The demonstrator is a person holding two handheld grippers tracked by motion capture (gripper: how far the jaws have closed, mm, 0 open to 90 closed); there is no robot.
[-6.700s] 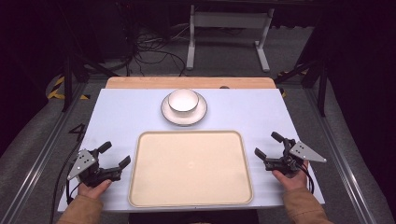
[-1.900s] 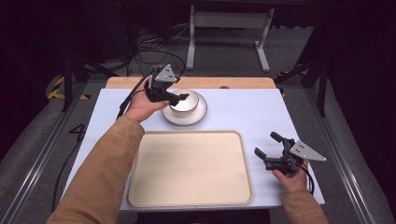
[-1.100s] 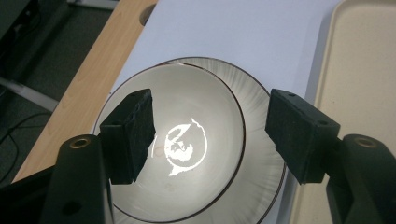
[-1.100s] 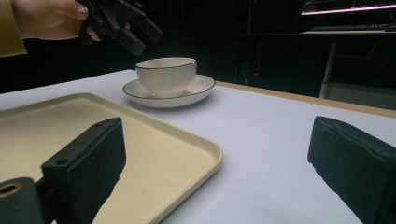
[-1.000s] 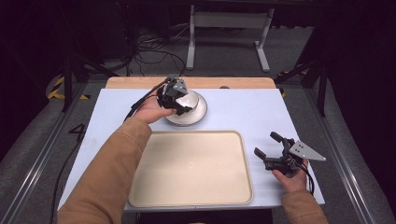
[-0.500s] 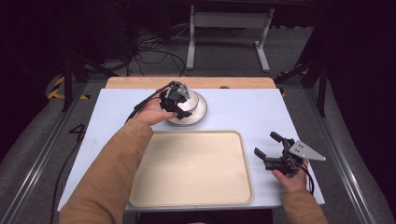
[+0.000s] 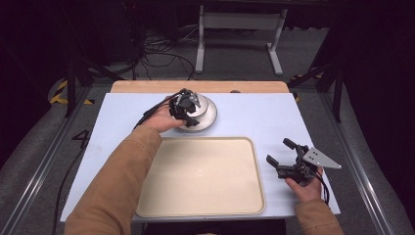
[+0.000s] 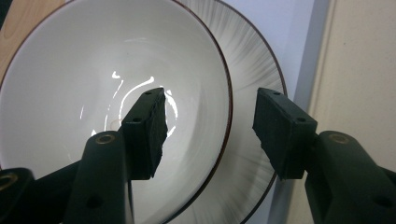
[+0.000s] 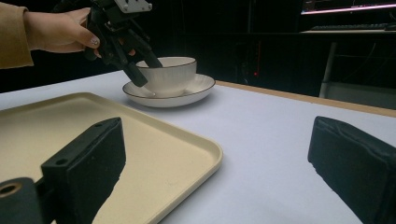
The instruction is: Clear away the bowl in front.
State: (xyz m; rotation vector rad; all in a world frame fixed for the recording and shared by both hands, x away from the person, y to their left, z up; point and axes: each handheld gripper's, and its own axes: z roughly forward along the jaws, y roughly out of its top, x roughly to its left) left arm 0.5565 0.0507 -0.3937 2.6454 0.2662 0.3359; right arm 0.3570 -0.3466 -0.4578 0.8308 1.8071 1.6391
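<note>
A white bowl (image 7: pixel 200 104) with a dark rim stands on a white ribbed plate (image 7: pixel 211 117) at the far middle of the table. My left gripper (image 7: pixel 188 111) reaches down over the bowl's near-left rim. In the left gripper view one pad (image 8: pixel 149 128) is inside the bowl (image 8: pixel 70 70) and the other (image 8: pixel 280 130) hangs outside over the plate (image 8: pixel 252 93). The jaws have just been closing with the rim between them, and a gap shows on both sides. My right gripper (image 7: pixel 280 154) rests open and empty at the front right, its jaws (image 9: pixel 215 163) pointing toward the bowl (image 9: pixel 170 74).
A large beige tray (image 7: pixel 200 176) lies empty at the front middle of the pale blue table top (image 7: pixel 264 112). A wooden strip (image 7: pixel 147 86) runs along the far edge. Beyond it are a dark floor, cables and a metal stand.
My left gripper has sunk over the bowl's rim and its jaws have narrowed around it. The right gripper, bowl, plate and tray have stayed where they were.
</note>
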